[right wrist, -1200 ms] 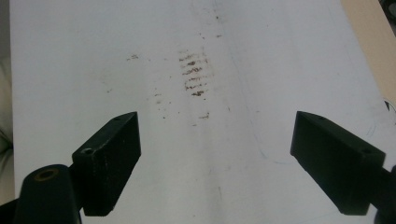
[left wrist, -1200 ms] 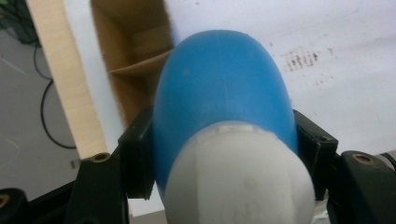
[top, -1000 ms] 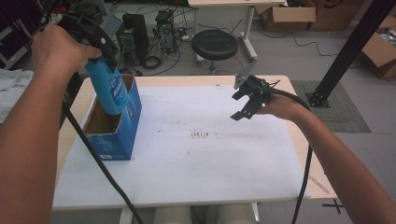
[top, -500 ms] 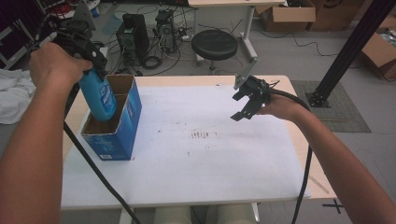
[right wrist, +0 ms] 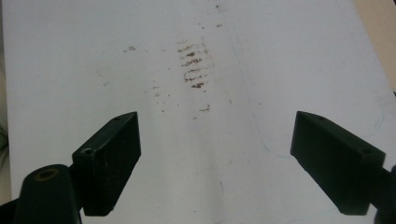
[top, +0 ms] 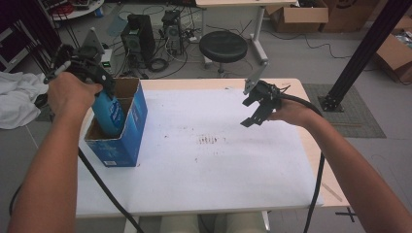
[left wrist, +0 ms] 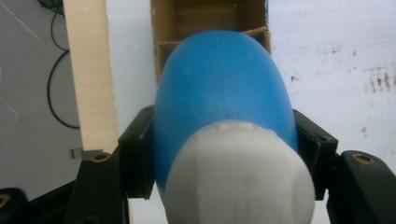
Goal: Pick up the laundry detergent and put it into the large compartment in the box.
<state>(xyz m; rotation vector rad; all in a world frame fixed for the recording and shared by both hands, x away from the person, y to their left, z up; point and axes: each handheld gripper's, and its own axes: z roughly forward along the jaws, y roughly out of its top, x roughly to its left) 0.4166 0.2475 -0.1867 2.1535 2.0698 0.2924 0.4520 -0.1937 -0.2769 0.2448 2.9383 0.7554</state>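
A blue bottle [top: 110, 112] with a white cap [left wrist: 238, 179] hangs partway inside an open blue cardboard box [top: 127, 141] at the table's left edge. My left gripper [top: 99, 80] is shut on the bottle just below the cap, its black pads [left wrist: 137, 156] pressing on both sides. In the left gripper view the bottle [left wrist: 219, 98] points down into the box's brown inside [left wrist: 210, 21]. My right gripper [top: 253, 111] hovers above the table's right half, open, with nothing between its fingers [right wrist: 109, 161].
The white table top [top: 214, 170] has a patch of brown marks [top: 209, 141] in its middle. Behind the table stand a black stool [top: 223, 46], computer cases [top: 138, 31] and cardboard boxes [top: 301, 14]. A white cloth [top: 17, 104] lies off the left edge.
My left hand has lowered the blue bottle, whose lower end has gone deeper into the box. The right gripper has stayed where it was.
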